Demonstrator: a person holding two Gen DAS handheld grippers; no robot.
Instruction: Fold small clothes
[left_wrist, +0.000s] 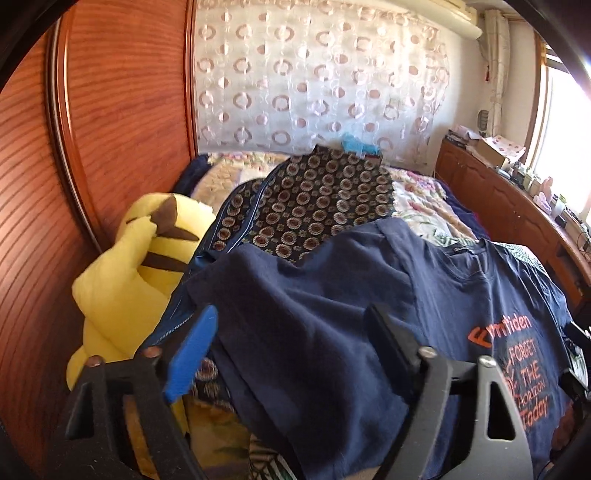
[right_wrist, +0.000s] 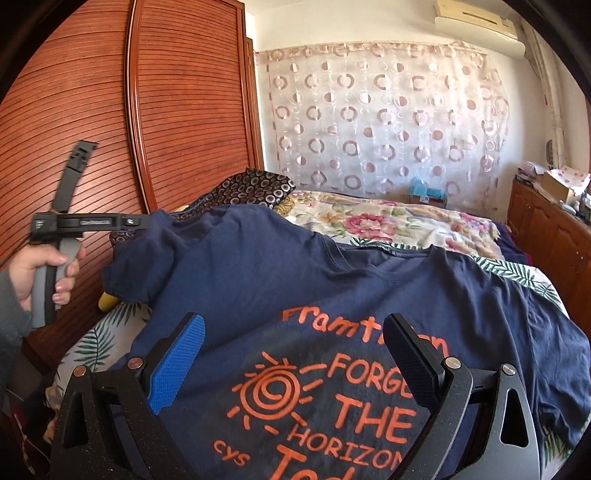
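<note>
My left claw (left_wrist: 291, 332) hangs with jaws apart over the navy T-shirt (left_wrist: 332, 314), its sleeve beneath and between them, not pinched. My right claw (right_wrist: 295, 343) gapes empty above the chest print. The shirt lies spread on the bed (right_wrist: 406, 221), unfolded; every fold remains

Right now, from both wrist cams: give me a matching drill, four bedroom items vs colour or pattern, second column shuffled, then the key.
Column one:
1. T-shirt
2. plush toy
3. curtain
4. wardrobe door

Column two:
A. yellow with brown stripes
B. reddish-brown wood with slats
C. navy with orange lettering
D. sheer white with ring pattern

Pairs: 1-C, 2-A, 3-D, 4-B
</note>
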